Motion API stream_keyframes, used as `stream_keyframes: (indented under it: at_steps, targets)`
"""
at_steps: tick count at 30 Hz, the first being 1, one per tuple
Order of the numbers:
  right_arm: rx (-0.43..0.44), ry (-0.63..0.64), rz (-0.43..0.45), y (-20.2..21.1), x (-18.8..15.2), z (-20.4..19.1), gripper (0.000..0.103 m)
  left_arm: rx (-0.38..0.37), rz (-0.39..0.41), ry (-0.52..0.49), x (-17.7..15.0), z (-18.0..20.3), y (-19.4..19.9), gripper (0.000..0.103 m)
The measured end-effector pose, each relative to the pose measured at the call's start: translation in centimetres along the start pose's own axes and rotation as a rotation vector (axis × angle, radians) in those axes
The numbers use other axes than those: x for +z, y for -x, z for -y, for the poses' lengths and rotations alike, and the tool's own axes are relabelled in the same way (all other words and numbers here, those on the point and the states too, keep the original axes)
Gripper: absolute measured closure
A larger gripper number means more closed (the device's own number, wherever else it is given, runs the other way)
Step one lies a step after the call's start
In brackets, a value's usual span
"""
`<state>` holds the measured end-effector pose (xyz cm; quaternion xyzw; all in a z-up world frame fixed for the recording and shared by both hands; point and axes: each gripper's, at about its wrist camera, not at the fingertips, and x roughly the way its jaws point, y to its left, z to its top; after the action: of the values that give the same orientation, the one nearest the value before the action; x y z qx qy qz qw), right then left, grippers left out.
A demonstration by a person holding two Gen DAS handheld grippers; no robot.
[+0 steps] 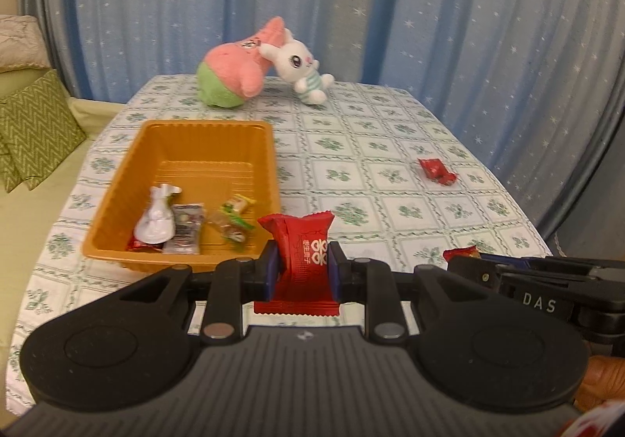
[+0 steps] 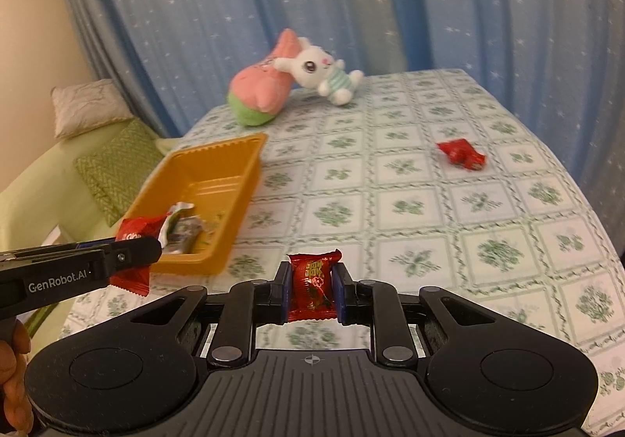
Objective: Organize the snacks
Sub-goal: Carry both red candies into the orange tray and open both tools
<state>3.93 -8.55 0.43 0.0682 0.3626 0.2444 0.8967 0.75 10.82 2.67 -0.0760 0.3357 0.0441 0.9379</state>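
Partway through, we judge: several wrapped snacks point(image 1: 187, 222) already lie in the orange tray point(image 1: 117, 202). Our left gripper point(image 1: 302, 269) has its fingers closed on a red packet point(image 1: 304, 253) just beside the tray; our right gripper point(image 2: 312, 290) pinches a smaller red candy point(image 2: 312, 284). One red snack point(image 2: 461, 154) remains far out on the surface point(image 2: 429, 222). Two plush toys point(image 1: 265, 62) sit well behind, nothing blocking.

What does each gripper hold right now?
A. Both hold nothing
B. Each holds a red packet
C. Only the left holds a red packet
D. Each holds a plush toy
B: the left gripper has its jaws shut on a red packet, and the right gripper is clamped on a smaller red candy.
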Motion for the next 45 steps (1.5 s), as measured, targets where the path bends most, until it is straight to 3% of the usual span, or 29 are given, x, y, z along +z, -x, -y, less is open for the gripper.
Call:
stream_keyframes:
  at_steps: [25, 45]
  targets:
    - [0.083, 0.117, -0.039, -3.7, 0.8, -6.2, 0.081, 0.072, 0.007, 0.072, 0.5, -6.5, 1.1, 0.080]
    - [0.138, 0.153, -0.058, -8.9, 3.4, -9.3, 0.081, 0.090, -0.015, 0.047, 3.5, -11.2, -2.3, 0.080]
